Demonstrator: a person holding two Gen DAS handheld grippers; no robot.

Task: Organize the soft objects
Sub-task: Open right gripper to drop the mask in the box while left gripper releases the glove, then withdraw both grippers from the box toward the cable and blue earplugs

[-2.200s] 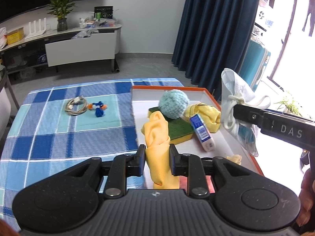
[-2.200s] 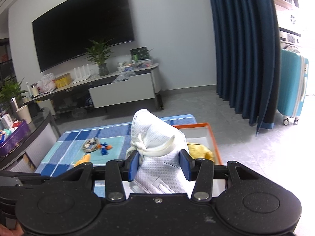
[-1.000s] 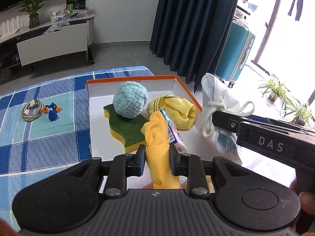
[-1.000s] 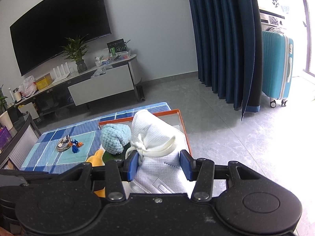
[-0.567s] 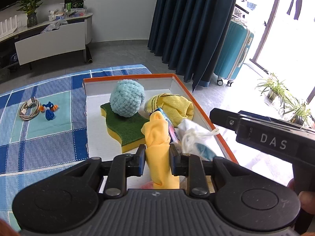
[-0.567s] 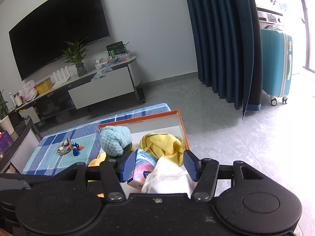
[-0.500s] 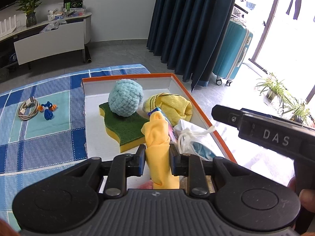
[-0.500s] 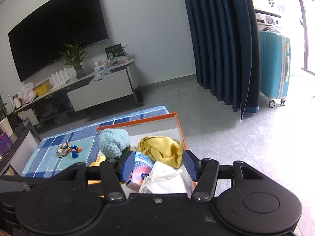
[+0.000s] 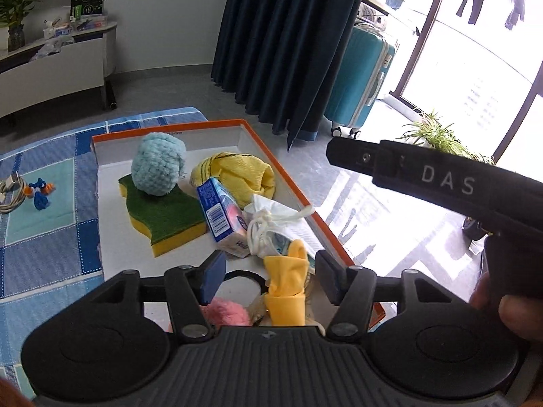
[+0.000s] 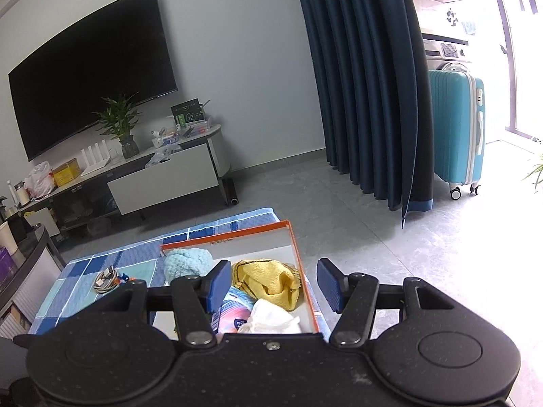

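My left gripper (image 9: 269, 279) hangs over the near end of the orange-rimmed white tray (image 9: 292, 183). Its jaws are opening, and the yellow-orange cloth (image 9: 286, 285) stands loose between them, touching neither pad. Further into the tray lie a white face mask (image 9: 275, 224), a tissue pack (image 9: 220, 217), a yellow towel (image 9: 237, 178), a green-and-yellow sponge (image 9: 163, 213) and a light blue yarn ball (image 9: 157, 166). My right gripper (image 10: 273, 286) is open and holds nothing, above the tray's right side. Below it I see the mask (image 10: 271, 318) and the towel (image 10: 268, 281).
A pink fluffy thing (image 9: 225, 312) lies under my left gripper. On the blue checked tablecloth (image 9: 44, 251), left of the tray, are a coiled cable (image 9: 13, 190) and a small blue-and-orange toy (image 9: 39, 193). The table ends just right of the tray. A teal suitcase (image 9: 359, 78) stands by the curtain.
The right gripper opened, dropped the mask into the tray and drew back upward. The left jaws then opened off the yellow-orange cloth, which slumped to the right.
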